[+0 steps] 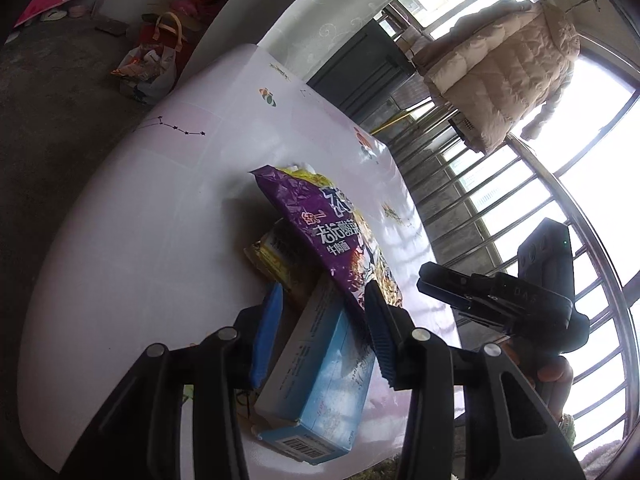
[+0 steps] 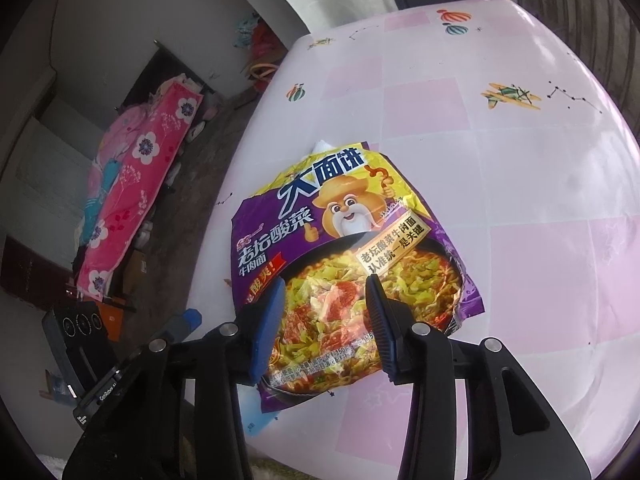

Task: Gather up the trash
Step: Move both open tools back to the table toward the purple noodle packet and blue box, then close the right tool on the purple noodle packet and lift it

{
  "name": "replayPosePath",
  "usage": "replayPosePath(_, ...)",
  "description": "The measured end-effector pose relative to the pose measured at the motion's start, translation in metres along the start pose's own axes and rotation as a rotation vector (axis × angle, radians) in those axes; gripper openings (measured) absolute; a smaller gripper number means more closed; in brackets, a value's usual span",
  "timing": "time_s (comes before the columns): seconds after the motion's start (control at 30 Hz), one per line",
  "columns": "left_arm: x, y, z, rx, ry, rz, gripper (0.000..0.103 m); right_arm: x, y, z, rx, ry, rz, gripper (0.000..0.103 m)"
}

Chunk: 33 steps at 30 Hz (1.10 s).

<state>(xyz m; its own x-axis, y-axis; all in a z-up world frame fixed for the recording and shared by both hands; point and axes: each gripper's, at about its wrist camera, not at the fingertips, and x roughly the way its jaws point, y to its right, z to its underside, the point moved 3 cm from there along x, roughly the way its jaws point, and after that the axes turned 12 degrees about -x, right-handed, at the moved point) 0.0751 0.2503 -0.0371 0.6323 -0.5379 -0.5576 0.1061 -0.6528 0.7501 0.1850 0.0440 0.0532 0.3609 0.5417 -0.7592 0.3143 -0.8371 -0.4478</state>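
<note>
Through my left wrist camera, my left tongs [image 1: 320, 328] sit low over the near edge of the desk [image 1: 132, 216], half closed around a light blue carton [image 1: 320, 376] that lies lengthwise between the blue pads [image 1: 266, 336]. The left pad looks to be against the carton's side; the right pad meets the corner of the purple noodle wrapper [image 1: 320, 220] draped over the carton's far end, so I cannot tell whether the carton is truly clamped. A yellow packet [image 1: 276, 256] pokes out from under the wrapper, just left of the carton. My right tongs [image 1: 424, 276] show to the right, beside the wrapper, pointing left. Far off, a padded beige jacket [image 1: 504, 72] hangs by the window bars, and a bag of clutter [image 1: 152, 68] sits on the floor beyond the desk.

Through my right wrist camera, my right tongs [image 2: 326, 316] are half closed over the near part of the purple noodle wrapper [image 2: 340, 240], which lies flat on the pink-checked desk [image 2: 520, 184]. The wrapper's near end sits between the pads [image 2: 268, 320], and I cannot tell whether they press it. My left tongs [image 2: 188, 318] peek in at the left edge of the desk. A pink flowered quilt [image 2: 136, 192] lies on the floor to the left.
</note>
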Motion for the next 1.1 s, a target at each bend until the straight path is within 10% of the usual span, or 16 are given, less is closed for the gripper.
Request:
replayPosePath(0.43,0.050,0.004,-0.011,-0.111,-0.161,0.045,0.039,0.025,0.015,0.004,0.035,-0.052,-0.087,0.024)
replayPosePath(1.1,0.082,0.070,-0.001,0.053,-0.244,0.101,0.026,-0.030,0.065,0.032,0.085,0.041,0.007,0.022)
